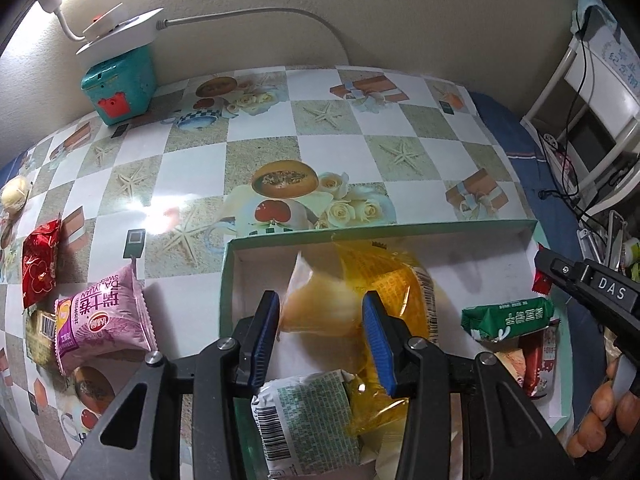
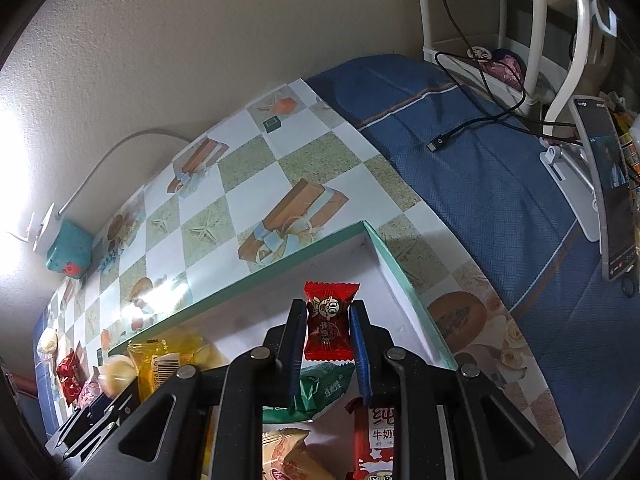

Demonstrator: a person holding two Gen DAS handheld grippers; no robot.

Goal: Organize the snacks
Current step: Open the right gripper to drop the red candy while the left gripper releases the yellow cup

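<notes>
Two grippers over one shallow green-rimmed box (image 1: 384,227) on the tabletop (image 1: 280,152). The left gripper (image 1: 320,340) is clamped on a pale yellow bun packet (image 1: 316,304), held above the box floor. The right gripper (image 2: 329,344), jaws narrow, pinches one small red candy (image 2: 330,320) over the box. Outside the box, on the left: one pink packet (image 1: 100,320) and one red packet (image 1: 40,268).

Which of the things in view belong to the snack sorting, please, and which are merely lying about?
Part of the job:
box
pale yellow snack in the left gripper
red candy in the right gripper
pink packet
green packet

Lying about:
teal container
phone
black cable
</notes>
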